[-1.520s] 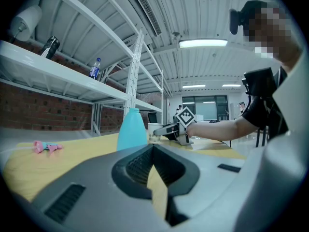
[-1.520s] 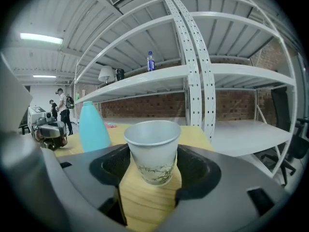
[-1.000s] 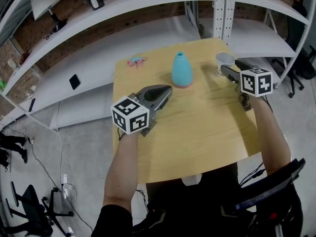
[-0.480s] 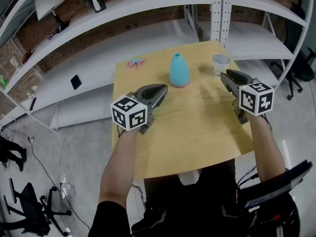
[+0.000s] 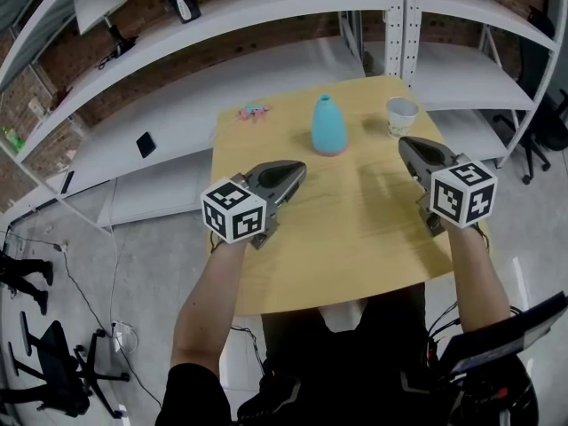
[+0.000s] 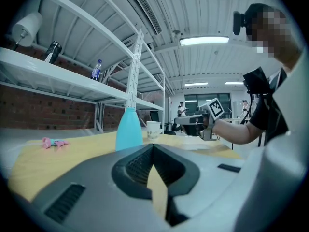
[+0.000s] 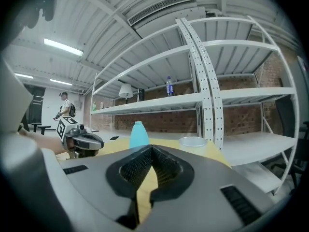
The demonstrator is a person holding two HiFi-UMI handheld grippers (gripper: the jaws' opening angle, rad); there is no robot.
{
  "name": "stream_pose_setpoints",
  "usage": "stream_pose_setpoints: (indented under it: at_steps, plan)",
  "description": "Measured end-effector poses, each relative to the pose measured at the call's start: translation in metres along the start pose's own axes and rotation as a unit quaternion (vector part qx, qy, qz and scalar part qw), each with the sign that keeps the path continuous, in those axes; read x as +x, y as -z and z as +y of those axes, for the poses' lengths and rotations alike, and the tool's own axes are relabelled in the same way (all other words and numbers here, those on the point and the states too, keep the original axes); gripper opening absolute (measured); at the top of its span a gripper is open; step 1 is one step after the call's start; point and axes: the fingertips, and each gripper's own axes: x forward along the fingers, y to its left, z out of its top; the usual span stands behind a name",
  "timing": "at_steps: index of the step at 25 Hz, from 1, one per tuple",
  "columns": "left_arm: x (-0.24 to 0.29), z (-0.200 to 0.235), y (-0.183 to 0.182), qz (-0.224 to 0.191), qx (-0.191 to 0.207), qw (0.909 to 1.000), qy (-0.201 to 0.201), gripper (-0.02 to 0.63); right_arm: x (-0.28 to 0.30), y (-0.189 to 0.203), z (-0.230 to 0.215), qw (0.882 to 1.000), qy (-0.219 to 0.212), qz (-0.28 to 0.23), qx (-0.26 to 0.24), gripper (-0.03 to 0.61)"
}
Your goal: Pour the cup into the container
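A light blue vase-shaped container (image 5: 328,127) stands upright at the far middle of the wooden table (image 5: 355,229). A white cup (image 5: 402,112) stands to its right, near the far right corner. My right gripper (image 5: 406,145) hovers just short of the cup without touching it. Its jaws have just been closing and now stand shut with nothing between them. My left gripper (image 5: 297,169) is over the table's left half, short of the container, and is shut on nothing. In the right gripper view the cup (image 7: 193,142) and the container (image 7: 139,134) show beyond the closed jaws.
A small pink object (image 5: 251,111) lies at the table's far left corner. White shelving (image 5: 266,7) curves behind the table, with a lamp (image 5: 98,3) and bottles on it. A flat black object (image 5: 145,144) lies on the lower shelf. An office chair (image 5: 532,140) stands to the right.
My right gripper has drawn back from the cup toward me and risen slightly. The cup stays standing on the table. The left gripper has hardly moved.
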Motion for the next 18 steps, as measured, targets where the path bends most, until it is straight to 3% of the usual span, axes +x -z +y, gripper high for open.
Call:
stream_pose_setpoints:
  at_steps: [5,11,14,18]
  plan:
    - [-0.022,-0.035,-0.013,-0.024,0.007,0.9996,0.011,0.002,-0.009,-0.006,0.016,1.0,-0.006,-0.007,-0.011,0.002]
    - [-0.056,-0.088,-0.047,-0.097,0.007,0.9951,-0.015,0.002,-0.041,-0.002,0.044,0.999,-0.029,-0.02,0.002,0.002]
    - [-0.08,-0.118,-0.055,-0.132,-0.013,0.9906,-0.036,0.0,-0.069,-0.003,0.062,0.999,-0.039,-0.029,0.01,0.002]
    - [-0.104,-0.165,-0.042,-0.121,-0.028,0.9895,-0.075,0.0,-0.122,0.002,0.089,0.998,-0.048,-0.043,0.014,0.002]
